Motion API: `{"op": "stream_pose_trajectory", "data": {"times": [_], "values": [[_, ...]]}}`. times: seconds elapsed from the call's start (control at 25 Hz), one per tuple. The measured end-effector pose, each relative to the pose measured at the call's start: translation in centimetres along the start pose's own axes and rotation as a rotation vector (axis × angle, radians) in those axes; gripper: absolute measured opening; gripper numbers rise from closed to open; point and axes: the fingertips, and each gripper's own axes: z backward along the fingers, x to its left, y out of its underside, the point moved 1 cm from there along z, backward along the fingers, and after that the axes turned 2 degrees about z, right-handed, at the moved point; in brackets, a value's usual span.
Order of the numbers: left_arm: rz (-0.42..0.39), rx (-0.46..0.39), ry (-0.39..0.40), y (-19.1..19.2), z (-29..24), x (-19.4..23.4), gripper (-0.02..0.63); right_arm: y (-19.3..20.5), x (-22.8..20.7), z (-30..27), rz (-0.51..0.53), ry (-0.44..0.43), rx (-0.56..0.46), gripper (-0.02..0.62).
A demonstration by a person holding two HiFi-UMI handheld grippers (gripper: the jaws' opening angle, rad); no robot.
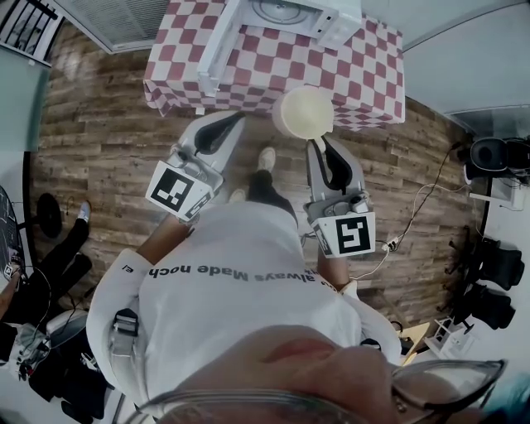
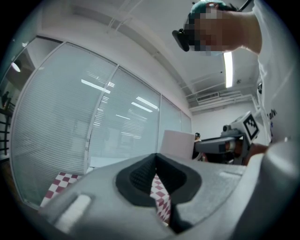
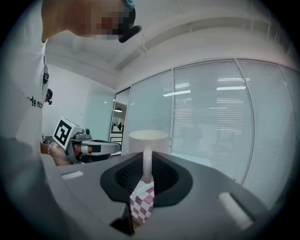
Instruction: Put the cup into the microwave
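Head view
- microwave [image 1: 290,12]: white, at the far side of the bench [image 1: 273,66]. Its door [image 1: 217,50] hangs open, so the opening looks ready to take a load.
- cup [image 1: 304,112]: pale and upright, in the air in front of the microwave and short of its opening, over the bench's near edge.
- right claw [image 1: 319,147]: just behind the cup on the side away from the microwave, carrying it mouth-up.
- left claw [image 1: 222,124]: beside the cup, below the open door and touching nothing. It is probably held back to keep the path clear.

Left gripper view
- left claw [image 2: 155,161]: clenched on nothing, the 2 pads meeting at the tip. Only checked cloth [image 2: 159,192] shows below them.
- cup [image 2: 178,143]: off to the side, apart from this claw.

Right gripper view
- right claw [image 3: 147,171]: clamped on the cup's handle [image 3: 147,164], which stands as 1 thin upright bar between the pads.
- cup [image 3: 148,137]: level and beyond the pads. The handle grip likely keeps the body free to slide into the microwave.
- microwave: not visible in this view.
- progress: the cup is lifted but not yet inside.
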Motion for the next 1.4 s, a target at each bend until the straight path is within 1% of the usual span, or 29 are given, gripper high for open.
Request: {"op": "stream_pose_trajectory", "data": {"times": [0.24, 0.88, 1.16, 1.4], "values": [[-0.004, 0.003, -0.008, -0.1, -5.5, 2.0, 0.005, 0.4, -5.1, -2.9, -0.007, -0.013, 0.000, 0.043], [-0.019, 0.027, -0.060, -0.2, -20.9, 7.3, 0.005, 1.2, -20.2, -10.3, -0.007, -0.065, -0.015, 0.043], [-0.025, 0.037, -0.083, 0.4, -26.5, 9.4, 0.005, 1.7, -25.3, -13.3, -0.025, -0.090, -0.031, 0.043], [-0.016, 0.039, -0.101, 1.1, -29.5, 10.9, 0.005, 3.0, -28.5, -15.3, -0.019, -0.107, -0.009, 0.043]]}}
